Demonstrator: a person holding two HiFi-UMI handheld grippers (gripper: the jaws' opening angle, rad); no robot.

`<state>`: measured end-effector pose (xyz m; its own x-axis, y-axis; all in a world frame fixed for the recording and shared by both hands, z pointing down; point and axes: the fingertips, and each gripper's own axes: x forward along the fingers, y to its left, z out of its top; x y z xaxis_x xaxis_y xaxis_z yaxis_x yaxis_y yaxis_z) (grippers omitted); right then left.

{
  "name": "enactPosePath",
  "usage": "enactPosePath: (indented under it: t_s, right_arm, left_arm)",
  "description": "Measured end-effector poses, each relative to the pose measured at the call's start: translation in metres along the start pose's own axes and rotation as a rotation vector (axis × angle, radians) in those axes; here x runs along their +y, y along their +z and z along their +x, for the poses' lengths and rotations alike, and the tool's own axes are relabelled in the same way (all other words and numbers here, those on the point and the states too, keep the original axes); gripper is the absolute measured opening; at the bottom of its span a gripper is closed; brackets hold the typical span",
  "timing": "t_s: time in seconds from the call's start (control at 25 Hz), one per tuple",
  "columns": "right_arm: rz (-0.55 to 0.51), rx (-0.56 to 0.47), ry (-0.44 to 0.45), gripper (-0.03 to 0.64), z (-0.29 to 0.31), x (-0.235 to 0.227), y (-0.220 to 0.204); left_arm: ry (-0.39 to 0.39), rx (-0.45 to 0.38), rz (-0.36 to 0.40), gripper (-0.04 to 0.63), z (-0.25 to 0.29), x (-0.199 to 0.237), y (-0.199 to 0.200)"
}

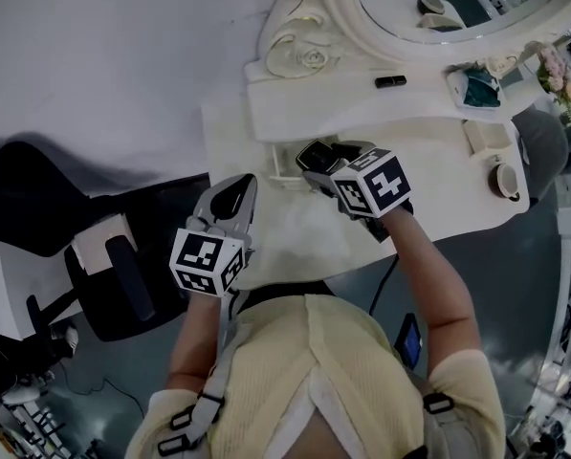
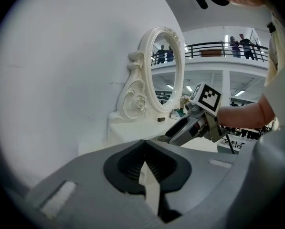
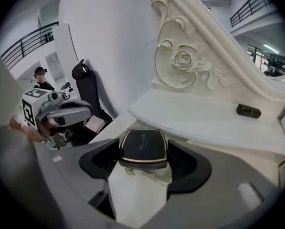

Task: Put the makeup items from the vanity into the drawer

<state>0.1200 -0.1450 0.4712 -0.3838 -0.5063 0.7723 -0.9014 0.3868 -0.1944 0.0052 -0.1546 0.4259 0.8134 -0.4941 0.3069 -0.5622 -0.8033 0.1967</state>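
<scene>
Near the worktop's (image 1: pixel 457 175) left front edge, the right gripper (image 3: pixel 143 162) is clamped on a black compact (image 3: pixel 143 147), seemingly above the open drawer (image 1: pixel 285 172). The left gripper (image 2: pixel 144 173) hangs nearby, jaws together and empty. The carrying step looks nearly done, so the next move is lowering the compact inside before letting go.

Two grey hand-held two-jaw grippers are shown, the left gripper (image 1: pixel 239 187) and the right gripper (image 1: pixel 314 161), each carrying one black-and-white marker cube (image 1: pixel 207 259). Makeup items number two: one black square compact with a gold rim (image 3: pixel 143 148) and one small black oblong case (image 1: pixel 390 81). Furniture comprises one white vanity (image 1: pixel 438 161), one oval mirror in a carved white frame (image 2: pixel 163 70) and one black office chair (image 3: pixel 87 87).
</scene>
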Motion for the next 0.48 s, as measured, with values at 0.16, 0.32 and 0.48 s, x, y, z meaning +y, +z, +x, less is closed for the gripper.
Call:
enactPosePath:
  t_s: [0.16, 0.32, 0.48]
  right_arm:
    - [0.065, 0.095, 0.042, 0.319, 0.011, -0.001, -0.003]
    - [0.100, 0.172, 0.066, 0.319, 0.023, -0.002, -0.005]
    - [0.154, 0.224, 0.094, 0.319, 0.034, 0.003, -0.005]
  left_arm:
    - [0.007, -0.007, 0.029, 0.002, -0.001, -0.002, 0.004]
    - [0.009, -0.016, 0.044, 0.002, -0.001, -0.001, 0.007]
    - [0.003, -0.025, 0.041, 0.002, -0.002, 0.000, 0.007]
